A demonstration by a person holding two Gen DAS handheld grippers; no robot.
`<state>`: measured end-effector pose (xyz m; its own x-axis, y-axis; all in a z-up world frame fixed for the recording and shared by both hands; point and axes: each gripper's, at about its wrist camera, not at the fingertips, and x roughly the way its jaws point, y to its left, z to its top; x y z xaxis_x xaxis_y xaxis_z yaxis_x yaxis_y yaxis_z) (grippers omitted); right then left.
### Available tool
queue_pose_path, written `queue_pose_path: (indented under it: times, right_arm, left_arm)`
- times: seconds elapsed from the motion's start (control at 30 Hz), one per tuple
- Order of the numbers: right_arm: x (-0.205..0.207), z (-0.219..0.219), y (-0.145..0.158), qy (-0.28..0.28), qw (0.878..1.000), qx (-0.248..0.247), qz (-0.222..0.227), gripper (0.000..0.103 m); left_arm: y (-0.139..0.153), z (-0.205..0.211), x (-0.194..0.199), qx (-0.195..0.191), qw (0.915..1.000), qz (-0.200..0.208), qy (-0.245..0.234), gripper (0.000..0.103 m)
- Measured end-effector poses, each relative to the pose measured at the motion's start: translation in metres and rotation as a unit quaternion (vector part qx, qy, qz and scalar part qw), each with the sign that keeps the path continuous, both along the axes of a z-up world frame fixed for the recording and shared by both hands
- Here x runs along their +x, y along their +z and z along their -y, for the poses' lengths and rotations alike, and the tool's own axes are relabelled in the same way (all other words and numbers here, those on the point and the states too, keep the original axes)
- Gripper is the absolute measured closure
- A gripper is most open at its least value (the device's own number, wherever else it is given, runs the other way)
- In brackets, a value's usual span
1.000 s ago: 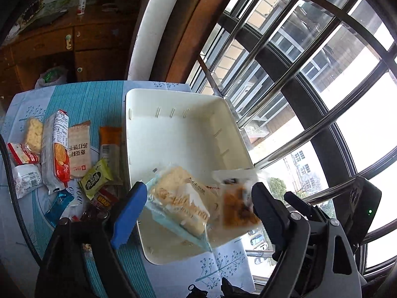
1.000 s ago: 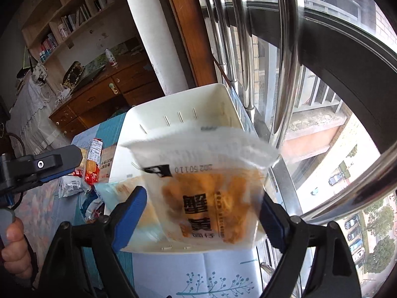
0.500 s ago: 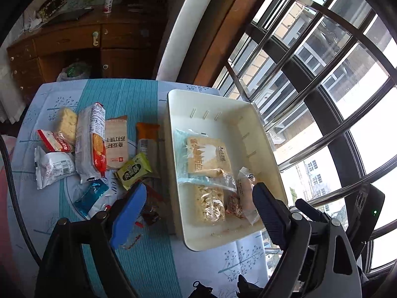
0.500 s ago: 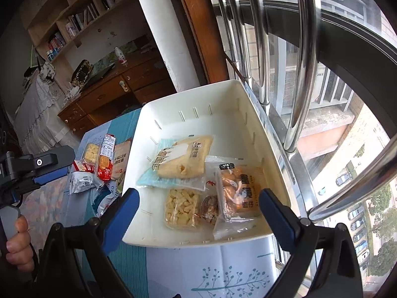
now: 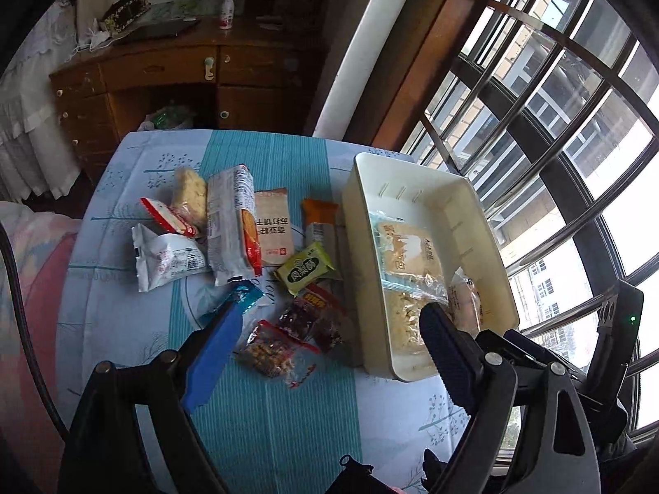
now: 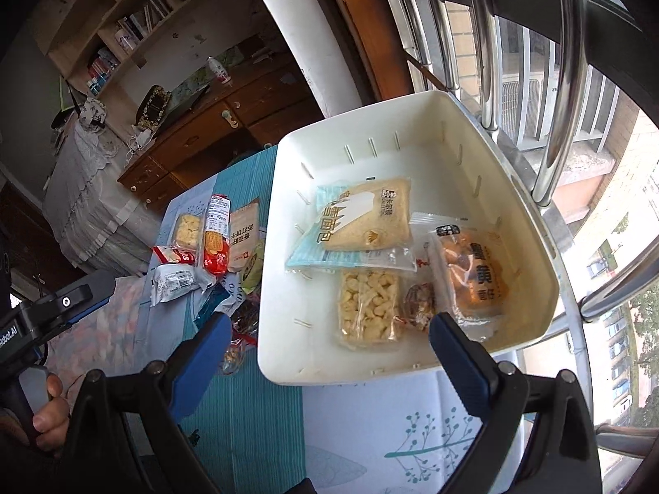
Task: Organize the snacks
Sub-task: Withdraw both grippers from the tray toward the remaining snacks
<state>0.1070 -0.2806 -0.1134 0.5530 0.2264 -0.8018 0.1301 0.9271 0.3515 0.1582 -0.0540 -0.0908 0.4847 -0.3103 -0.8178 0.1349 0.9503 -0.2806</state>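
Note:
A white bin (image 5: 412, 189) stands at the right of the table by the window. In it lie a bread packet (image 6: 362, 218), an orange snack packet (image 6: 473, 276), a yellow puffed-snack pack (image 6: 370, 308) and a small dark packet. My left gripper (image 5: 329, 329) is open and empty, low over a nut pack (image 5: 272, 354) and a dark red pack (image 5: 317, 317) just left of the bin. My right gripper (image 6: 329, 341) is open and empty, held back over the bin's (image 6: 391, 152) near wall.
Several loose snacks lie on the blue tablecloth (image 5: 267, 411) left of the bin: a long cracker pack (image 5: 232, 226), a beige biscuit pack (image 5: 272, 230), an orange bar (image 5: 319, 222), a green pack (image 5: 304, 267), a white pack (image 5: 164, 259). Window bars (image 6: 556, 123) stand just behind the bin.
The bread packet left my left gripper and the orange packet my right; both now lie in the bin. My left gripper has swung left over the loose snacks. The right has drawn back.

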Motion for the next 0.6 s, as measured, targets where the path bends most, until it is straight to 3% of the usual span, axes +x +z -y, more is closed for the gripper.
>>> queue_pose_path:
  times: [0.33,0.6]
  right_arm:
    - [0.006,-0.040,-0.006,-0.012,0.999,0.032,-0.027,0.005]
    - [0.011,-0.078,-0.012,-0.017,0.997,0.056,-0.050,0.009]
  left_arm:
    - [-0.003,-0.061,-0.002,0.026,0.9989,-0.005,0.040,0.016]
    - [-0.011,-0.099,0.011,0.047,0.9982,-0.022,0.030,0.016]
